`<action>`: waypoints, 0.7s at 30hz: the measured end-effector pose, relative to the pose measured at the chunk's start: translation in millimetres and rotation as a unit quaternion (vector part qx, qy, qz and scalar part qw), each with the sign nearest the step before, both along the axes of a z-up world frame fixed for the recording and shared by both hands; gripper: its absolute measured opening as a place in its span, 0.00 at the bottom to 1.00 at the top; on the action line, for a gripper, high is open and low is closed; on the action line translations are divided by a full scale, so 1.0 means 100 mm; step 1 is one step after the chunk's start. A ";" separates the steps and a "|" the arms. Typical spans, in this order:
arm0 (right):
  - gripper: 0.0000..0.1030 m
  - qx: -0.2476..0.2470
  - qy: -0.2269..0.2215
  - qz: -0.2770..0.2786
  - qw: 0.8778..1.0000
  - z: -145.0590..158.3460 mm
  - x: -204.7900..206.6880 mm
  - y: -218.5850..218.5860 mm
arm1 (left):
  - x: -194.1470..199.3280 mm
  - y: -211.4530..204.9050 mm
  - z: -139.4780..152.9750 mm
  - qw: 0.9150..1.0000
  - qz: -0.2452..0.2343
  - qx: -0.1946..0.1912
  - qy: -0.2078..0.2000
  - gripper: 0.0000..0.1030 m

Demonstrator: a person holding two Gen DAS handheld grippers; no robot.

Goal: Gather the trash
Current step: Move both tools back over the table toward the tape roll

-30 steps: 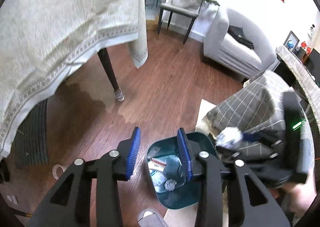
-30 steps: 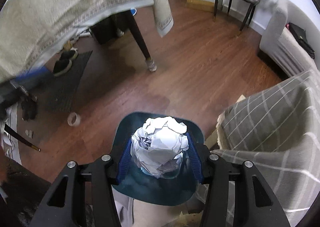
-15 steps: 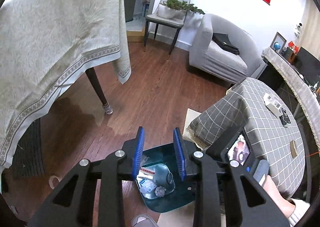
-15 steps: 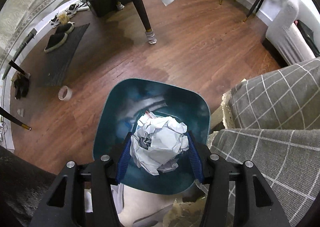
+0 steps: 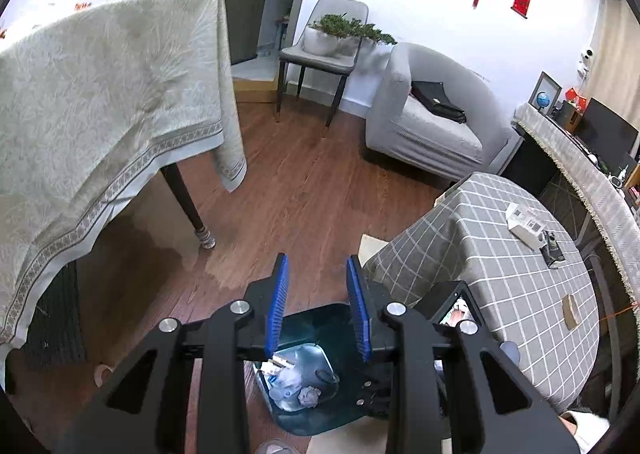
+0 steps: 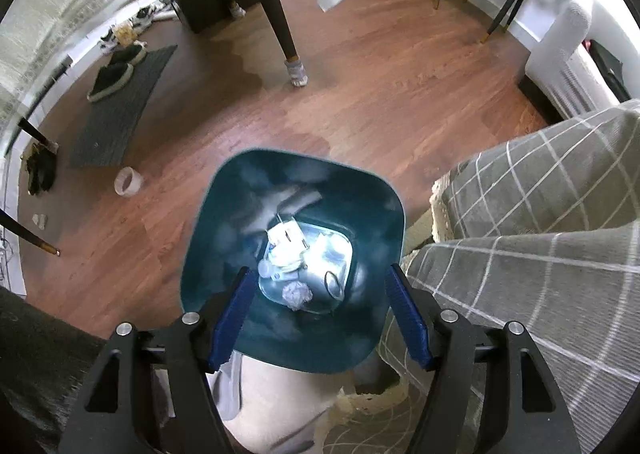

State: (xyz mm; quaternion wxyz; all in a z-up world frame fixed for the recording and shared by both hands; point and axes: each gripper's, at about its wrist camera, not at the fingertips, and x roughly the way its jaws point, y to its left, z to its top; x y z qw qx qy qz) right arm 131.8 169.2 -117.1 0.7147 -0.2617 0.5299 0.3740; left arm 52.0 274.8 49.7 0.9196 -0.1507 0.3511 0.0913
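Observation:
A dark teal trash bin (image 6: 224, 222) stands on the wood floor beside a low table with a grey checked cloth (image 6: 540, 190). A crumpled white paper ball (image 6: 297, 293) lies at the bin's bottom among several other scraps. My right gripper (image 6: 320, 286) is open and empty, right above the bin's mouth. My left gripper (image 5: 318, 278) is open and empty, held higher, with the bin (image 5: 320, 420) and the paper ball (image 5: 308, 395) showing below it.
A dining table with a cream cloth (image 5: 100, 94) and dark legs (image 6: 280, 14) stands to the left. A tape roll (image 6: 127, 182) lies on the floor near a dark mat (image 6: 120, 110) with slippers. A grey armchair (image 5: 432, 122) and a chair (image 5: 320, 54) stand behind.
My right gripper has opened and the paper ball has dropped into the bin. The left gripper has risen and tilted up, showing more of the room.

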 end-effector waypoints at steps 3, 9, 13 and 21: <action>0.64 0.029 -0.009 -0.003 1.000 0.19 0.00 -0.03 | 0.02 -0.08 0.09 1.000 -0.004 0.012 -0.013 0.30; 0.52 0.113 -0.061 -0.006 0.992 0.78 0.04 -0.26 | 0.04 -0.24 0.24 0.999 -0.016 0.030 -0.042 0.33; 0.51 0.150 -0.093 -0.029 0.984 1.10 0.13 -0.50 | 0.07 -0.30 0.26 0.998 -0.016 0.031 -0.046 0.35; 0.51 0.175 -0.121 -0.085 0.973 1.38 0.38 -1.04 | 0.21 -0.52 0.24 0.998 -0.032 0.034 -0.039 0.40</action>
